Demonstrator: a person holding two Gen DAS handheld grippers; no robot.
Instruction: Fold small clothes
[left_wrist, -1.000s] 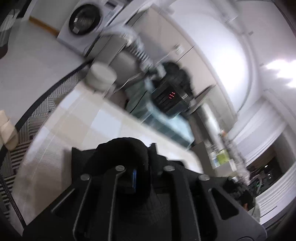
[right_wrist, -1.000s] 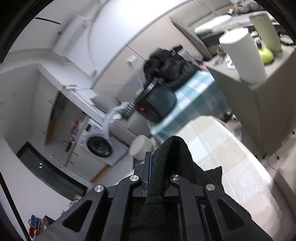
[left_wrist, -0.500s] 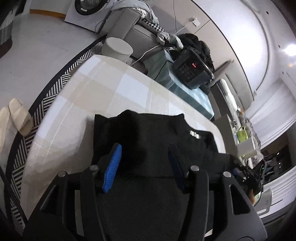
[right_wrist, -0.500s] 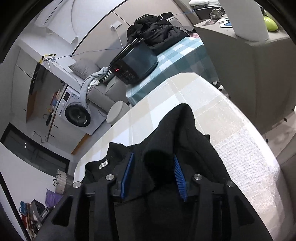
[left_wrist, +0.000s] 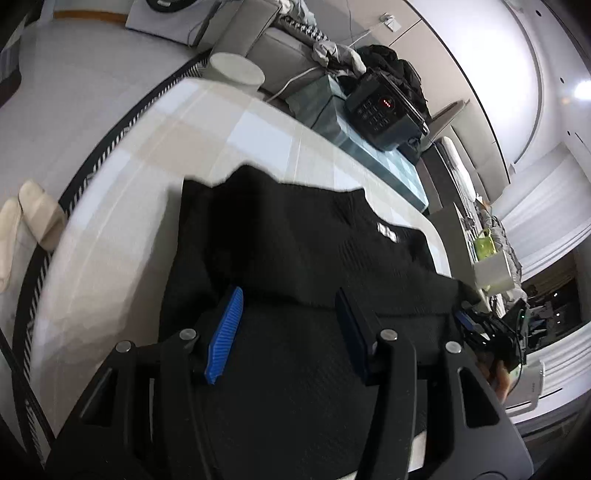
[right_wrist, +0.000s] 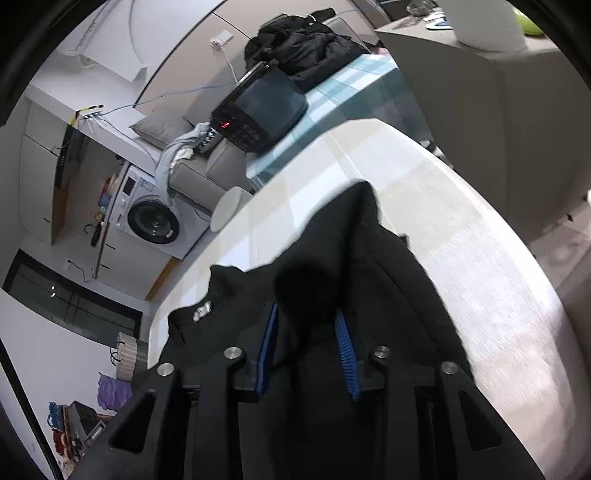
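The left gripper (left_wrist: 288, 325) stood wide, its blue-padded fingers (left_wrist: 225, 332) spread apart over the black knit sweater (left_wrist: 295, 240) with nothing clamped between them. The sweater lay spread on the table with the beige checked cloth (left_wrist: 166, 147), running ahead of the gripper and under it; a fold edge crossed the fabric just ahead of the fingertips, and a small white neck label (left_wrist: 387, 232) showed ahead and to the right. Off to the right of this gripper, at the sweater's far side, part of the other tool was visible. Left of the gripper, down on the floor, sat a pair of pale slippers (left_wrist: 33, 218). Far ahead, past the table edge, stood a dark box with a red display (left_wrist: 384, 107).

The right gripper (right_wrist: 306, 343) was also parted, more narrowly, its blue pads (right_wrist: 345, 350) either side of a raised hump of the black knit sweater (right_wrist: 369, 258); whether they touched the cloth could not be told. The fabric ran ahead to a point on the table (right_wrist: 480, 277), with the neck label (right_wrist: 202, 310) to the left of the fingers. Far ahead to the left stood a washing machine (right_wrist: 151, 218)
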